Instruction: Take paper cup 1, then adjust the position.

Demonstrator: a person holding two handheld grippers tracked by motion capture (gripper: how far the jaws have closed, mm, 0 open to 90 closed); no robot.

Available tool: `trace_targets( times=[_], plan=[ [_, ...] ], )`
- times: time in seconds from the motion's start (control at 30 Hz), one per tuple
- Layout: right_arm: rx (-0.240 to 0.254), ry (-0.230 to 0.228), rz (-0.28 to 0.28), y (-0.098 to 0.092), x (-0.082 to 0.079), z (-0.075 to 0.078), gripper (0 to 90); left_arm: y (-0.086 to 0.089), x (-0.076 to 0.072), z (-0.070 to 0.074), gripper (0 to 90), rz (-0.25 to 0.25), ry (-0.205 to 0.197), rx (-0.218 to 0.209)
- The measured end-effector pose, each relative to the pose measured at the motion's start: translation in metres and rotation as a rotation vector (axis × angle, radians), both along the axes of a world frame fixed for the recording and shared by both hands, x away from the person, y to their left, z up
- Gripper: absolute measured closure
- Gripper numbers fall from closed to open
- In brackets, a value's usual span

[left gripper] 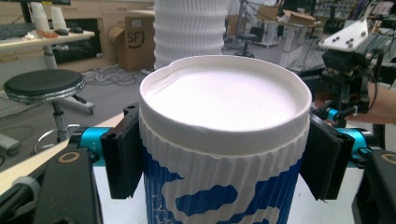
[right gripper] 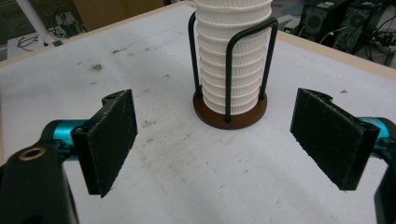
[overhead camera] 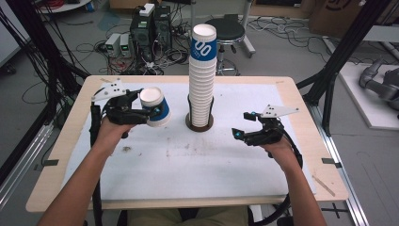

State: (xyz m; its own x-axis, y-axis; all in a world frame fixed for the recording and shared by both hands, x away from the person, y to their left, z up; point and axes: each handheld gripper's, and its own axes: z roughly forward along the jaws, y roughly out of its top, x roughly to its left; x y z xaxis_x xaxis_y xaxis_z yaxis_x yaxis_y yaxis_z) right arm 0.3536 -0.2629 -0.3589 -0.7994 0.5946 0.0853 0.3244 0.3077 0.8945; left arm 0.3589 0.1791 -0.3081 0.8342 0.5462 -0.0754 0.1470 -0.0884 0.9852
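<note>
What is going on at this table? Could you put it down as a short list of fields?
Setting: white-topped table in a lab
Centre: tall stack of paper cups, upside down, in a wire holder on a round brown base
Left hand-held gripper: shut on a single cup, white with blue print, held clear of the stack
Grip: jaws press the cup's ribbed sides
Right hand-held gripper: open, holding nothing, pointed toward the stack
Behind the table: black stool, computers and cables on the floor
</note>
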Motion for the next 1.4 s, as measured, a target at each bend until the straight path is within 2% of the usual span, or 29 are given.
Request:
trace_targets(
  times=[0.17,0.2,0.4,0.53,0.63,0.7,0.8,0.93,1.0,1.03,1.07,1.13,1.4],
  plan=[
    [-0.002,0.004,0.017,0.005,-0.001,-0.001,14.9,-0.003,-0.002,-0.008,26.6,-0.006,0.014,0.002],
    [0.015,0.001,0.020,0.005,-0.001,-0.001,14.9,-0.004,-0.002,-0.010,26.6,-0.007,0.015,0.005],
    [0.046,0.001,0.010,0.007,-0.003,-0.002,14.9,-0.005,-0.003,-0.012,26.6,-0.016,0.023,-0.008],
    [0.040,-0.006,0.015,0.010,-0.004,-0.004,15.0,-0.007,-0.003,-0.013,26.6,-0.017,0.031,0.003],
    [0.017,-0.048,0.022,0.014,-0.005,-0.009,15.0,-0.009,-0.003,-0.016,26.6,-0.026,0.034,0.003],
    [0.013,-0.052,0.023,0.016,-0.006,-0.011,15.0,-0.011,-0.004,-0.019,26.6,-0.033,0.036,0.008],
    [-0.007,-0.024,0.054,0.024,-0.006,-0.015,15.0,-0.016,-0.005,-0.023,26.7,-0.047,0.040,0.010],
    [-0.011,-0.036,0.072,0.030,-0.009,-0.017,15.0,-0.021,-0.006,-0.027,26.6,-0.060,0.042,0.012],
    [0.008,0.005,0.104,0.035,-0.012,-0.018,15.0,-0.026,-0.008,-0.030,26.6,-0.071,0.046,0.015],
    [0.008,0.005,0.104,0.035,-0.012,-0.018,15.0,-0.028,-0.008,-0.031,26.6,-0.076,0.047,0.013],
    [0.031,0.025,0.127,0.036,-0.013,-0.018,15.0,-0.030,-0.009,-0.031,26.6,-0.082,0.046,0.017],
    [0.055,0.036,0.134,0.038,-0.014,-0.018,15.0,-0.034,-0.009,-0.032,26.7,-0.092,0.049,0.020],
    [0.082,0.020,0.200,0.052,-0.018,-0.018,15.0,-0.053,-0.010,-0.033,26.6,-0.143,0.054,0.017]
  ],
)
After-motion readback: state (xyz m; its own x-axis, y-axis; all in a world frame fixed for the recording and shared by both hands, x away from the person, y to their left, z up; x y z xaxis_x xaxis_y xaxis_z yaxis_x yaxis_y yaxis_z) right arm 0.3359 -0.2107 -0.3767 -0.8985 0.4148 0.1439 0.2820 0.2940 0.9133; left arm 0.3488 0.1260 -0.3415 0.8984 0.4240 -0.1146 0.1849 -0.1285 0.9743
